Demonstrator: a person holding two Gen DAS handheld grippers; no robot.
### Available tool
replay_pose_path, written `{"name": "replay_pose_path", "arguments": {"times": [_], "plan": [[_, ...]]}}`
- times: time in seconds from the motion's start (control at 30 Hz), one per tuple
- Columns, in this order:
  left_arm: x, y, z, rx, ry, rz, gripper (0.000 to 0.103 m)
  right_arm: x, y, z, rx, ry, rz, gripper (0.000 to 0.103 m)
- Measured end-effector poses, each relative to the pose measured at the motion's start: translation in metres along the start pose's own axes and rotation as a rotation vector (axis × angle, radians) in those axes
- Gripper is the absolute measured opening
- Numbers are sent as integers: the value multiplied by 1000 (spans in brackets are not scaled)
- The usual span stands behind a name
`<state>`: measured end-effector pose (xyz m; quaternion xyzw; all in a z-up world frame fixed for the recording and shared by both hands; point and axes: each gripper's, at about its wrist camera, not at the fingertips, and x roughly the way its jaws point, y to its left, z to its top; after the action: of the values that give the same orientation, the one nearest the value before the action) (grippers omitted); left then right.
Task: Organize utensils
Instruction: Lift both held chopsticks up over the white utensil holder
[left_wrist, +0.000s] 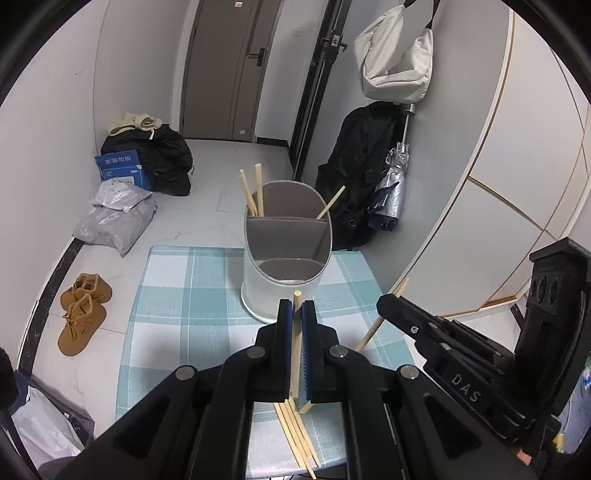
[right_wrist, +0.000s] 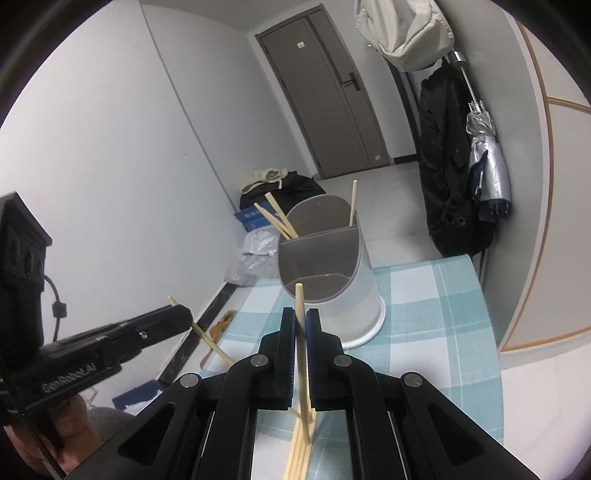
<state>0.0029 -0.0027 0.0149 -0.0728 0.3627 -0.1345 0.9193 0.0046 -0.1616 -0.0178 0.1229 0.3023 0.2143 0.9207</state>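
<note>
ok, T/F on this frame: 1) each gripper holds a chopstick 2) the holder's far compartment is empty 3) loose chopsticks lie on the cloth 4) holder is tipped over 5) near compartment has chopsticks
1) Each gripper holds a chopstick. True: the left gripper is shut on a chopstick, and the right gripper is shut on another.
2) The far compartment is empty. False: the holder has three chopsticks in its far compartment.
3) Loose chopsticks lie on the cloth. True: a bundle lies on the checked cloth.
4) The holder is tipped over. False: it stands upright.
5) The near compartment has chopsticks. False: it looks empty.
</note>
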Motion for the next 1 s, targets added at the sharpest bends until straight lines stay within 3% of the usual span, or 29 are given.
{"name": "replay_pose_path", "arguments": {"times": [0.37, 1.0], "plan": [[-8, -13, 30, 16, -9, -34, 1, -7, 3, 32, -11, -40, 8, 5], [-9, -19, 124, -8, -74, -96, 1, -10, 11, 156, -72, -142, 31, 5]]}}
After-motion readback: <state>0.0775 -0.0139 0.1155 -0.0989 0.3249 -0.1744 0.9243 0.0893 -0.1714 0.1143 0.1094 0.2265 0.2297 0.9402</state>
